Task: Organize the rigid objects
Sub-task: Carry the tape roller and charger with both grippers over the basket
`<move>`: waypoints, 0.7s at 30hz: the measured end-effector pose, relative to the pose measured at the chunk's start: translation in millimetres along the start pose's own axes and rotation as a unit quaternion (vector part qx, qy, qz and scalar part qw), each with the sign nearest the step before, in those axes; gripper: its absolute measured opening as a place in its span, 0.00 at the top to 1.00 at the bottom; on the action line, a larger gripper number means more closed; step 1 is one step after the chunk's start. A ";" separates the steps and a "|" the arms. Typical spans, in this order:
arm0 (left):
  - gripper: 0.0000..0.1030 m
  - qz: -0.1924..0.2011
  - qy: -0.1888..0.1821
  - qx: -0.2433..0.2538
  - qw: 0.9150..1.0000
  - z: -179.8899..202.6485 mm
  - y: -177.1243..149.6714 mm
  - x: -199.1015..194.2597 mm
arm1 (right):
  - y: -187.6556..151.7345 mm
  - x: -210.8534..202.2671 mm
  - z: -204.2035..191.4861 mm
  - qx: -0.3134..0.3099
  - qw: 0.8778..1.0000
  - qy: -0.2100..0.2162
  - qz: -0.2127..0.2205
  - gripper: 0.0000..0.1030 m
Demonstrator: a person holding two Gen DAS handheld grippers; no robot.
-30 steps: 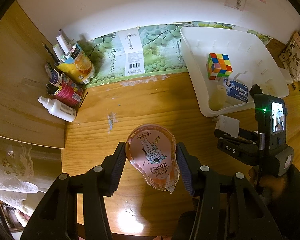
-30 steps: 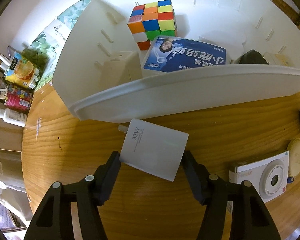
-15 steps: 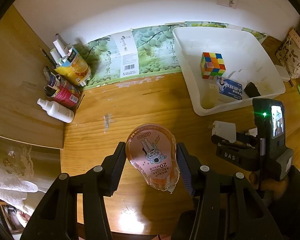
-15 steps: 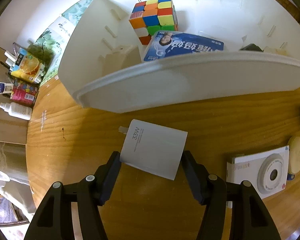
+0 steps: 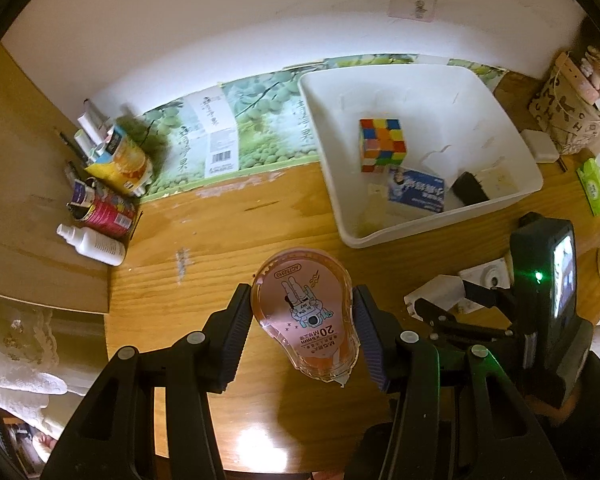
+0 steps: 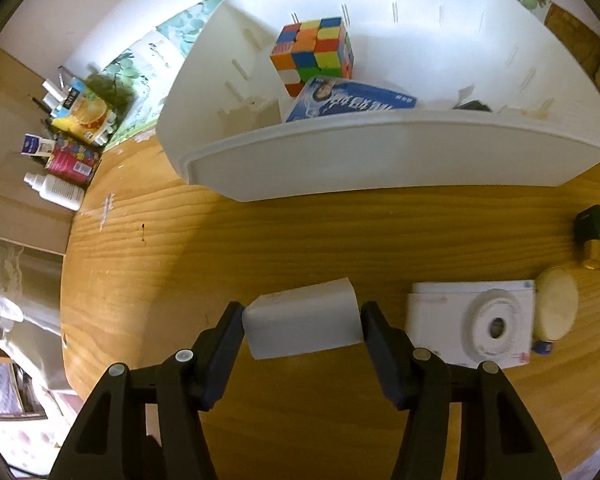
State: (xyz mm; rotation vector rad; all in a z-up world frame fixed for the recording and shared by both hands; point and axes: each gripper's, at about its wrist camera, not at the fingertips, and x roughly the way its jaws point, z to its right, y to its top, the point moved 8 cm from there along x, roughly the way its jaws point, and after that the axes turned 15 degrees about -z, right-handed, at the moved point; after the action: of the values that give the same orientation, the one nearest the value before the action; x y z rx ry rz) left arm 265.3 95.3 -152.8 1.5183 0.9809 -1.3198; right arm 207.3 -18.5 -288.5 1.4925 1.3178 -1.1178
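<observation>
tape dispenser [image 5: 306,322] | gripped between left tool [image 5: 300,334] pads | white charger [image 6: 303,323] | clamped in right tool [image 6: 302,330]

Bare desk [image 6: 204,240] lies open before the white bin [image 6: 340,156]. Its near wall bars the way in. A white camera [image 6: 472,324] crowds the right.

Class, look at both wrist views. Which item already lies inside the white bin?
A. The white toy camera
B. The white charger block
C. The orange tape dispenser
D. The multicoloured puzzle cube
D: the puzzle cube sits inside the white bin, beside a blue packet.
</observation>
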 end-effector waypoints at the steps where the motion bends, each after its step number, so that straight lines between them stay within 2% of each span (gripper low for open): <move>1: 0.48 0.001 -0.001 0.001 1.000 2.8 1.5 -1.2 | -1.6 -3.8 3.0 -0.005 1.000 -0.003 0.004 0.42; 10: 0.48 0.016 -0.010 -0.001 1.000 30.8 17.2 -13.8 | -8.9 -49.1 24.7 -0.037 0.998 -0.022 0.043 0.42; 21: 0.48 0.038 -0.022 -0.012 0.999 59.9 47.5 -28.1 | 1.4 -105.9 55.2 -0.063 0.993 -0.029 0.096 0.42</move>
State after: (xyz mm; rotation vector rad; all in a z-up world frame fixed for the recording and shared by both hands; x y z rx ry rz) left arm 288.5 23.2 -122.8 1.4874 0.9004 -1.2775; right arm 197.9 -98.6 -200.3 1.4497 1.1564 -0.9316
